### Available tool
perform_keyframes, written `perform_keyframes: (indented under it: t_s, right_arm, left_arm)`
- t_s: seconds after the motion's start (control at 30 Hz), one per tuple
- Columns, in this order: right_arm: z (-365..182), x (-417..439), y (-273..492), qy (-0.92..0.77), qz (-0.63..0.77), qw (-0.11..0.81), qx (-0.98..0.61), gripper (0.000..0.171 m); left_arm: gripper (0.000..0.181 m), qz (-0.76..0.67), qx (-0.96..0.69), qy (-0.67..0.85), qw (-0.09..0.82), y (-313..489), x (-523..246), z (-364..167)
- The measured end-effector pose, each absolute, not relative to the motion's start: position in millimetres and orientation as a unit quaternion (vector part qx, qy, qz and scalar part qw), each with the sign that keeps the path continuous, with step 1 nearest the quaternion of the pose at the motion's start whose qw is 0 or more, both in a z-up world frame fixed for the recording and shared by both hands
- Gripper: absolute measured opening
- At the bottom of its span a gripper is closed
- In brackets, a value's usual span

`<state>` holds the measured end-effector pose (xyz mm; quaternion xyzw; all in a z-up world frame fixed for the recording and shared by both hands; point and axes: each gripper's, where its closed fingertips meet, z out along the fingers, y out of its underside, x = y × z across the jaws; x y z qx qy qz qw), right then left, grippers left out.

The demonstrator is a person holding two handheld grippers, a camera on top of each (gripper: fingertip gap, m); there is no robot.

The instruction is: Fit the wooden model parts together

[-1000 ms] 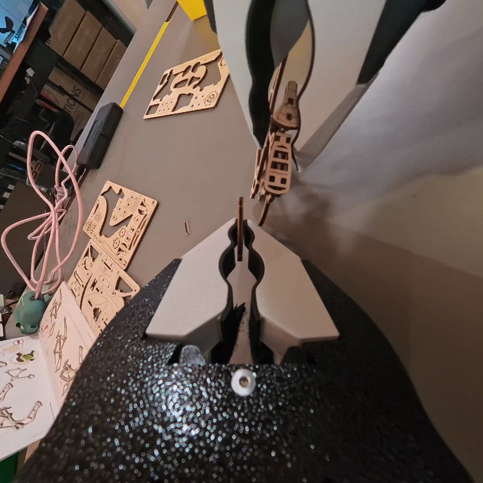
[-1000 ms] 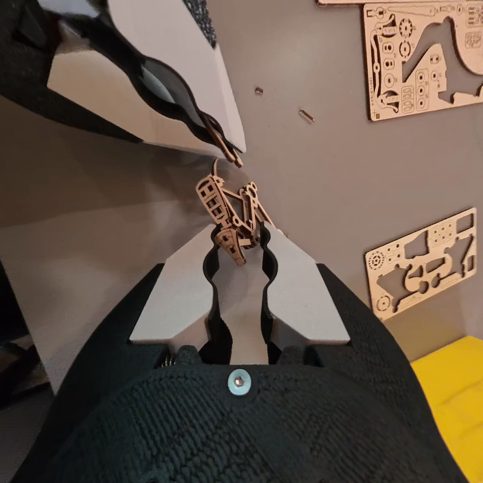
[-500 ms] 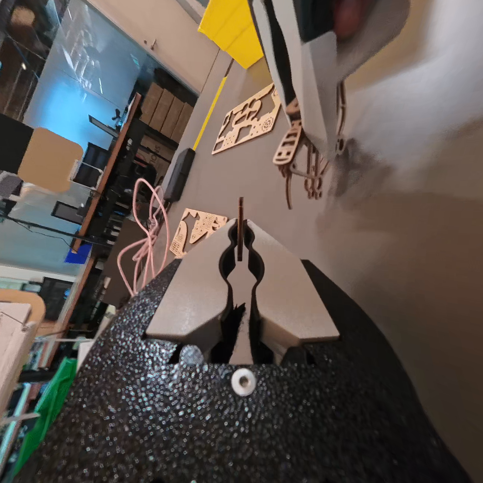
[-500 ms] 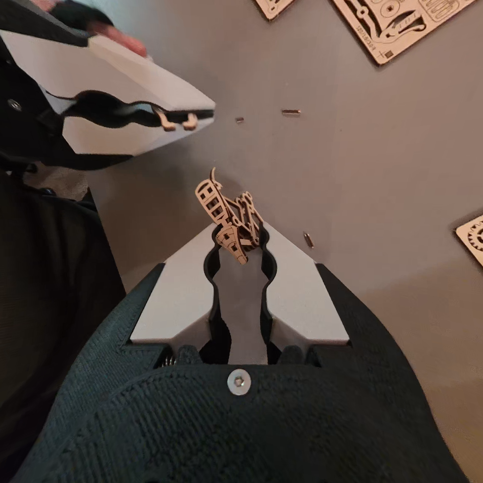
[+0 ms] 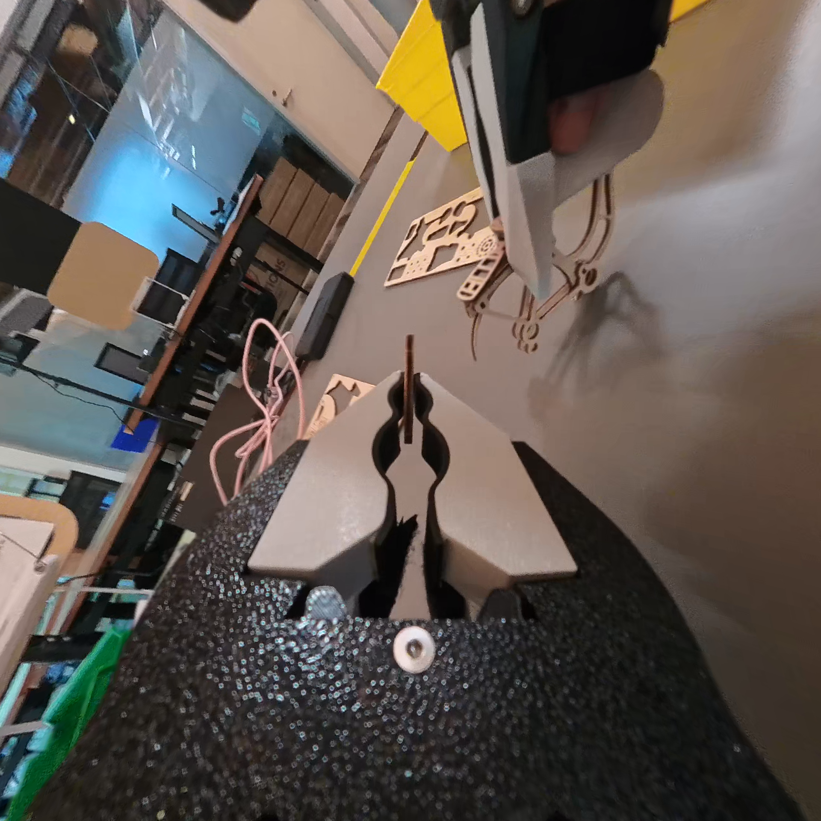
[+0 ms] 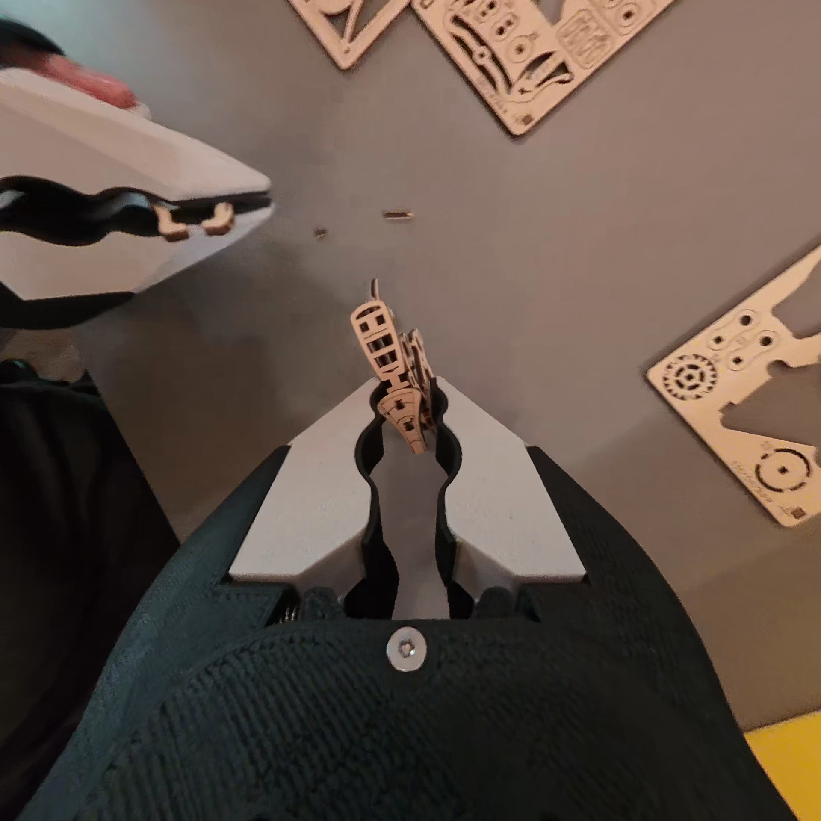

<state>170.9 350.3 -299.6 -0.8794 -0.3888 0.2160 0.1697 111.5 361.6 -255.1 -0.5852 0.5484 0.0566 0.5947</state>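
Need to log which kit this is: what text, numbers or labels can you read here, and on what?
I don't copy out writing; here is where it stands.
Top sheet: fine engraved print by its edge, too small to read.
Right sheet: engraved print along its lower edge, blurred.
Cardboard box: large printed letters, partly hidden.
Part and model: none visible.

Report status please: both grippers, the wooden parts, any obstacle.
Left gripper shut on flat wooden piece. Right gripper shut on partial wooden model. Parts apart, not joined. Nothing between them.
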Motion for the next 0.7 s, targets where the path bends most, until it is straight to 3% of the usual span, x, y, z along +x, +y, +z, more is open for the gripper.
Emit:
perform_keyframes:
  t_s: [0.1, 0.43, 0.7]
  right_arm:
    - [-298.2, 170.5, 359.0, -0.372, 0.228, 0.161, -0.885, 0.008]
    - [-302.8, 156.1, 362.1, -0.426, 0.242, 0.173, -0.854, 0.008]
    - [-291.4, 154.5, 352.9, -0.485, 0.231, 0.212, -0.816, 0.008]
  left_arm:
    - [0.0, 0.084, -0.55, 0.579, 0.596, 368.3, 113.8, -258.8]
    - [0.0, 0.109, -0.514, 0.637, 0.565, 374.3, 133.7, -291.7]
    - [0.0, 0.194, -0.421, 0.662, 0.589, 374.4, 121.8, -285.6]
